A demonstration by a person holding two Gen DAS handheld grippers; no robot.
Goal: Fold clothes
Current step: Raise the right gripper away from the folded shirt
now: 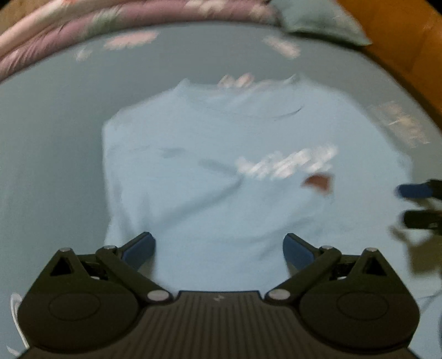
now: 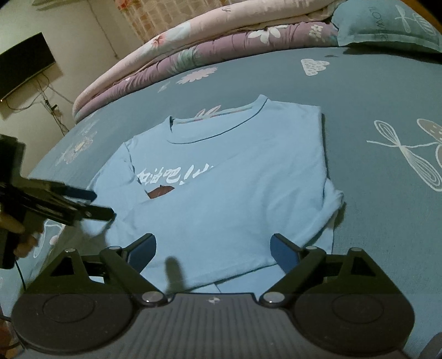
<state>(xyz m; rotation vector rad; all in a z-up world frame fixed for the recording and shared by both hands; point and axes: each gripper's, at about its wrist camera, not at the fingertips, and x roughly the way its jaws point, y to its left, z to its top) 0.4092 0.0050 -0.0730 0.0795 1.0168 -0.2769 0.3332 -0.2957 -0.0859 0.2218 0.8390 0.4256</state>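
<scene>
We see both tongs spread, pinching nothing: right tongs and left tongs over one light blue T-shirt, partly folded on the teal bed. Two quilts, one pillow, one wall TV.

Both the left tool and right tool gape wide, gripping nothing.

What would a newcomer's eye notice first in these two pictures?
First, the light blue cotton T-shirt with white printed characters, lying partly folded in the middle of the teal patterned bedsheet. Next, the two black grippers with blue pads: the right gripper open over the shirt's near hem, the left gripper open as well. Behind, a folded pink and purple floral quilt lies along the far edge.
</scene>
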